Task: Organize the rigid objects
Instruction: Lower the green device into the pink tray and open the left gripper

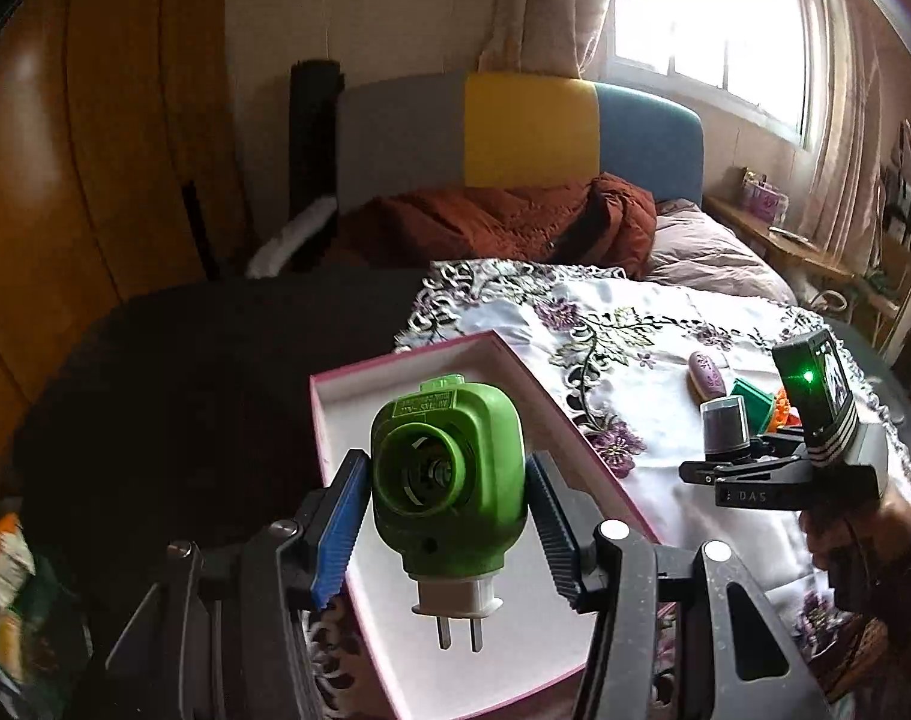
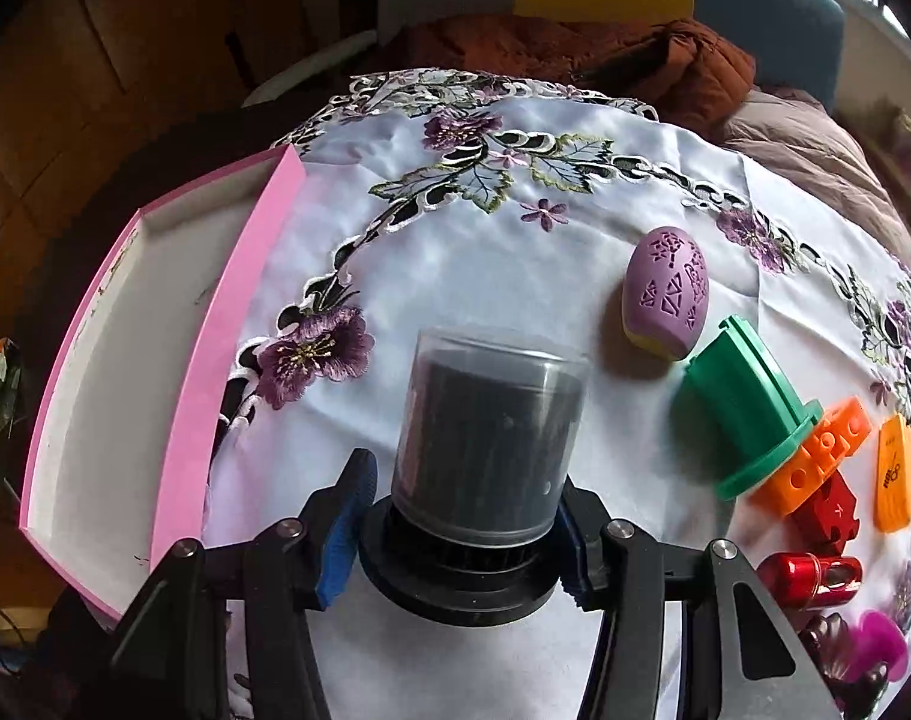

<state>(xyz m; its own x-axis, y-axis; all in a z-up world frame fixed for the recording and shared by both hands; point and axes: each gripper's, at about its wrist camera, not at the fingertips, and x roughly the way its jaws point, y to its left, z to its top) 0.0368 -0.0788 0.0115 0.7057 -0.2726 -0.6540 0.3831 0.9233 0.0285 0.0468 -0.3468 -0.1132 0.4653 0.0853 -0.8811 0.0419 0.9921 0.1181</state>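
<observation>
Above the pink-walled box (image 1: pixel 359 414) at the left of the embroidered tablecloth (image 2: pixel 455 252), the left gripper (image 1: pixel 443 516) holds a green plug-in device (image 1: pixel 449 474) clamped between its blue pads, the white plug end and two metal prongs pointing toward the camera. The jaws stand fairly wide because the body is bulky, and the pads press its two flanks. The box's white floor shows beneath it, apparently bare, though the device hides part of it.

To the right, the right gripper (image 2: pixel 461 534) has its jaws around the black base of a clear-walled cylindrical container (image 2: pixel 491 438) with dark contents. The pads seem to press the base on both sides, but the right pad is mostly hidden behind it, so I can only say the grip looks closed. Whether the container is lifted or rests on the cloth I cannot tell.

Just beside it lie a purple egg-shaped piece (image 2: pixel 665 294), a green flanged piece (image 2: pixel 749 414), orange blocks (image 2: pixel 821 456), a red block (image 2: pixel 827 510), and a red metallic cylinder (image 2: pixel 809 579).

The risks, as I judge them: the green device is rounded and smooth, so if it is let go while tilted it could roll or land on its prongs. The container is held low on its base, so its tall top could swing and tip out, or knock the purple and green pieces crowded alongside. Both grippers converging on the box could also bump
</observation>
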